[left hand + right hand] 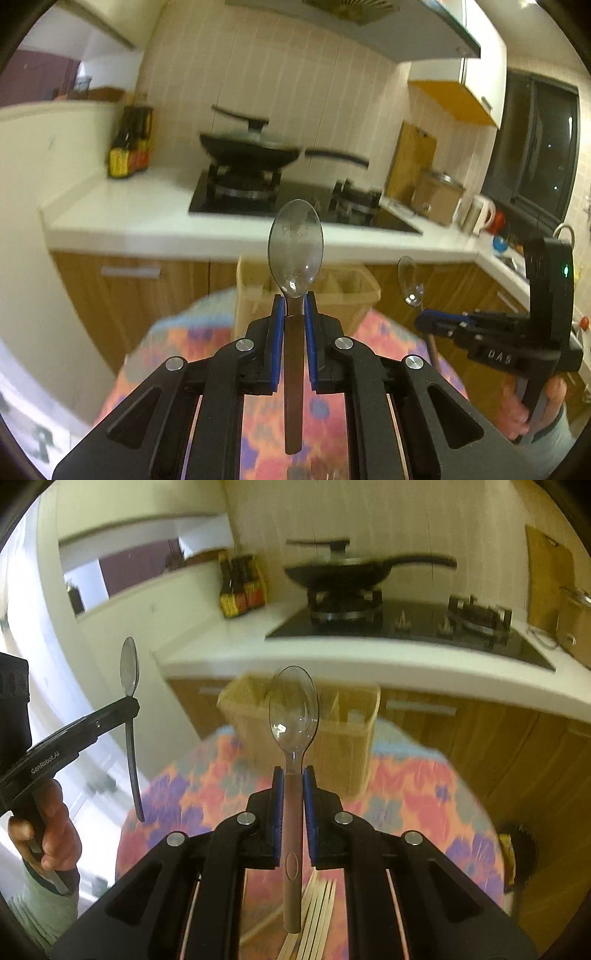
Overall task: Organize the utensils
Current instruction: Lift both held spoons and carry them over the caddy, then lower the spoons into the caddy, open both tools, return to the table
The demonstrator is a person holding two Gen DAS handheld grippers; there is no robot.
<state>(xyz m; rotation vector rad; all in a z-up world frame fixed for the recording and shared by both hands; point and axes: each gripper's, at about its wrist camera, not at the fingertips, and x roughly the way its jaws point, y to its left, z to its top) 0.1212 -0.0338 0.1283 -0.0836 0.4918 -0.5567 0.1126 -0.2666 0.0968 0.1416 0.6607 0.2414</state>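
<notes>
The left tool [294, 308] clamps a clear spoon [295, 247] upright, and the right tool [293, 781] clamps another spoon [293, 709], both held before the beige organizer box [332, 720] on the flowered surface [424, 797].

Basket [332, 716] ahead on table [424, 797]; counter edge [369, 661] behind.

Two grippers [294, 302] [294, 775], two spoons, one metal [295, 247], one clear plastic [293, 709], one beige basket [343, 738], one wok [343, 572], several pale sticks [317, 915] lay bundled
</notes>
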